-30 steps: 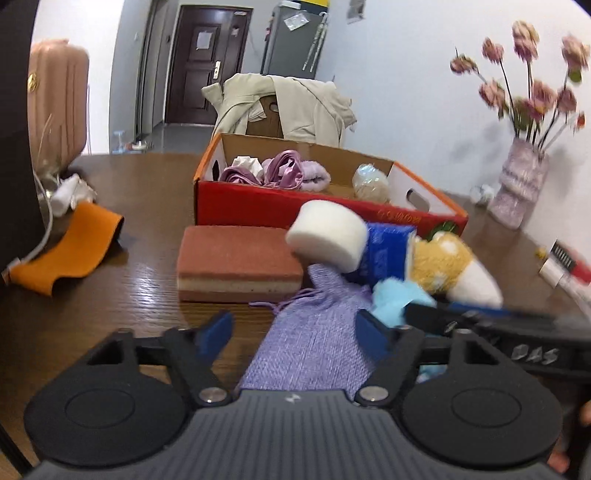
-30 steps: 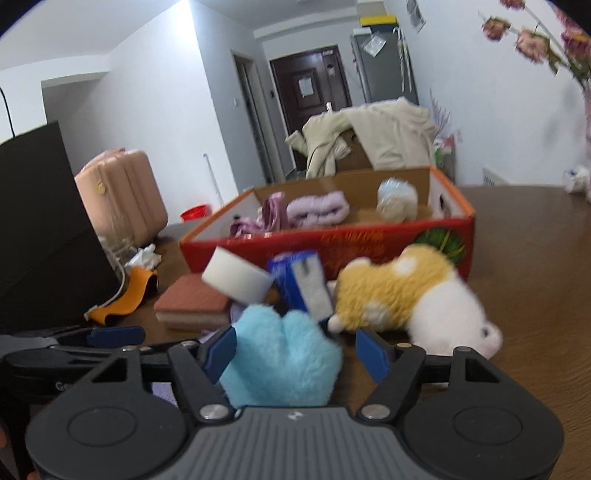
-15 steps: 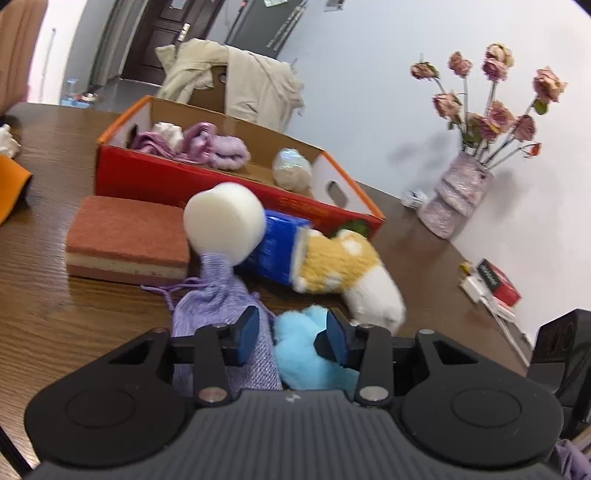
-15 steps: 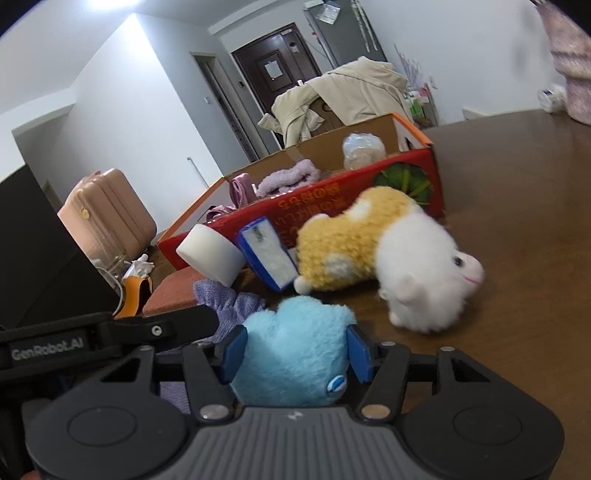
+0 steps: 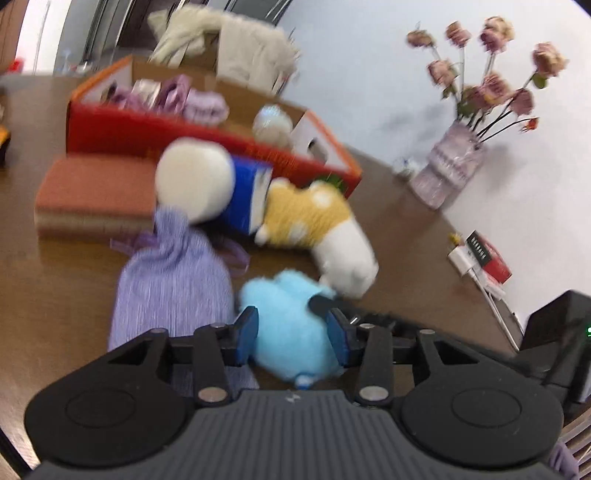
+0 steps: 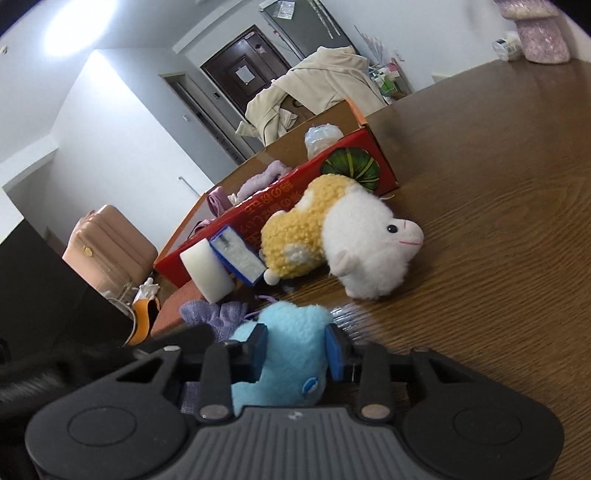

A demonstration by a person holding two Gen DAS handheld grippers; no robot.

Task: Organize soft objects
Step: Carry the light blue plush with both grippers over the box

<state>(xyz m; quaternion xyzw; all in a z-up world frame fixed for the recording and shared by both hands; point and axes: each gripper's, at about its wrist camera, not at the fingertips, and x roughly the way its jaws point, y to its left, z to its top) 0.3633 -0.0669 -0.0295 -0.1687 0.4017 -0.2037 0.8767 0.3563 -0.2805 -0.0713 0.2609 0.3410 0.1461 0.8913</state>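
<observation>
Fluff in pale sky blue, the small plush toy (image 6: 291, 350) lies on the wooden table (image 6: 498, 258) just in front of a yellow-and-white plush sheep (image 6: 343, 240) and beside a lilac pouch (image 5: 173, 288), a round blue-and-white tag showing on its near end. Right gripper (image 6: 295, 352) has just been closing, and its blue pads press into the toy's sides. Left gripper (image 5: 291, 334) also brackets the toy with narrowed fingers, blue pads at its flanks, though blur hides whether they press.

Even indoor light; ceiling glare (image 6: 70, 33) upper left. Left view motion-blurred; right sharper. Fisheye bends edges.
</observation>
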